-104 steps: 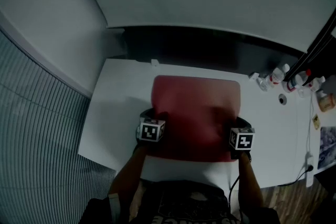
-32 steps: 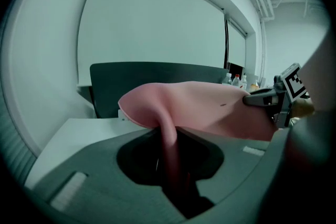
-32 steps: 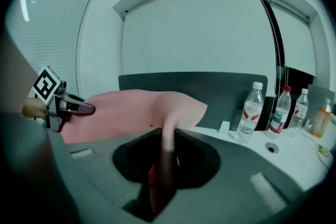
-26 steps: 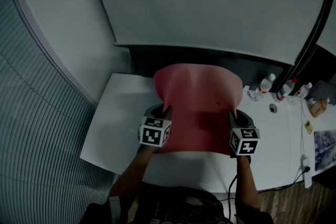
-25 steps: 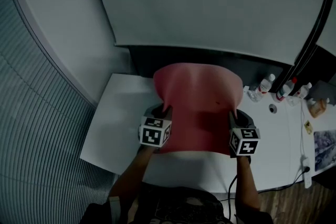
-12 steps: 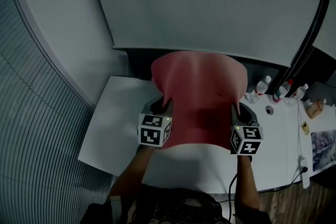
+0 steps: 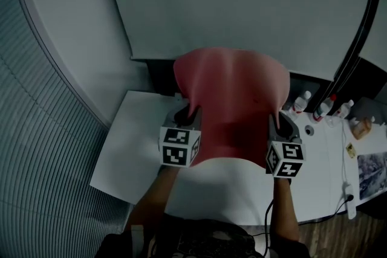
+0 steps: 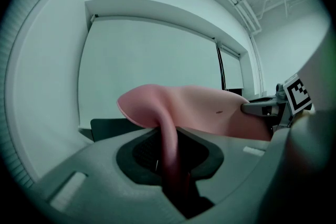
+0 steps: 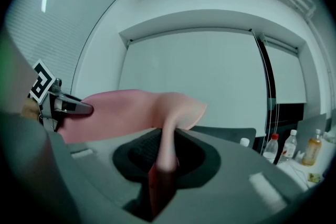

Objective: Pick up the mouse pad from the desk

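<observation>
My left tongs [image 7: 186, 115] are closed on the near left edge of the pad [image 7: 233, 93]. In the left gripper view the pink sheet folds down between the jaws, and the pinch itself sinks into shadow. The cube [image 7: 179, 145] on these tongs carries only black-and-white squares, no words.

The pad hangs in the air between both tongs, clear of the worktop [image 7: 130, 142]. Its far part stands up and curls in front of the pale wall panel. It hides the back middle of the worktop and much of the dark strip behind it. A small dark speck sits on the pad's surface; I cannot tell what it is. I see no print on the pad.

My right tongs [image 7: 280, 121] are clamped on the near right edge in the same way, with the sheet bent down into the jaws. Their cube also shows only squares.

Further right, bottles [image 7: 300, 103] stand at the back of the worktop, with labels too small to read. At the right edge a printed sheet [image 7: 370, 166] is cut off and too blurred to read.
</observation>
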The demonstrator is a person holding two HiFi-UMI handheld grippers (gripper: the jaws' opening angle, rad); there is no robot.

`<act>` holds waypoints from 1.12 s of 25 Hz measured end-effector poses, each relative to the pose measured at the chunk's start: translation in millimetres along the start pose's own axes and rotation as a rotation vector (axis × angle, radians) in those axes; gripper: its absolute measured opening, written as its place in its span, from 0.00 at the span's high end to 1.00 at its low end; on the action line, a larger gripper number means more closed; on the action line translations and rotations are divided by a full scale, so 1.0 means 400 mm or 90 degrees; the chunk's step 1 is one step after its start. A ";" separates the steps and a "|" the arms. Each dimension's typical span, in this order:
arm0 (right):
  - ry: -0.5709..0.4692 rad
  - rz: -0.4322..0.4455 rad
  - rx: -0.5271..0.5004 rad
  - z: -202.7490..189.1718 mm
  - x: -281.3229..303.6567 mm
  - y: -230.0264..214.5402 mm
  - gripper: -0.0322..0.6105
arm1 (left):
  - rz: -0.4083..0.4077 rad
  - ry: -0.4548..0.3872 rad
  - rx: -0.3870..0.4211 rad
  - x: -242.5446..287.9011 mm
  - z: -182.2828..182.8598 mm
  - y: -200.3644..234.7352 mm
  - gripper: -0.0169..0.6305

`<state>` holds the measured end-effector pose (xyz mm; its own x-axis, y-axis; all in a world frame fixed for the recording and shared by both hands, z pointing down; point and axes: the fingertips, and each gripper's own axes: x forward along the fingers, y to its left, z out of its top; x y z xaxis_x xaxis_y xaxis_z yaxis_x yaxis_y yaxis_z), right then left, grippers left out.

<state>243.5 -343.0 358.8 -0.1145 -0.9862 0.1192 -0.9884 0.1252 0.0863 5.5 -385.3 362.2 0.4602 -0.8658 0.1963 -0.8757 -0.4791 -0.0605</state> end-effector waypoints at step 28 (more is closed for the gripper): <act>-0.105 -0.027 -0.031 0.185 -0.042 -0.006 0.82 | 0.014 -0.101 0.030 -0.048 0.185 -0.001 0.86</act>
<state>240.6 -334.7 283.3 -0.0925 -0.9945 -0.0497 -0.9871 0.0850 0.1360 8.0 -379.0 286.1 0.4610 -0.8866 0.0378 -0.8800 -0.4622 -0.1093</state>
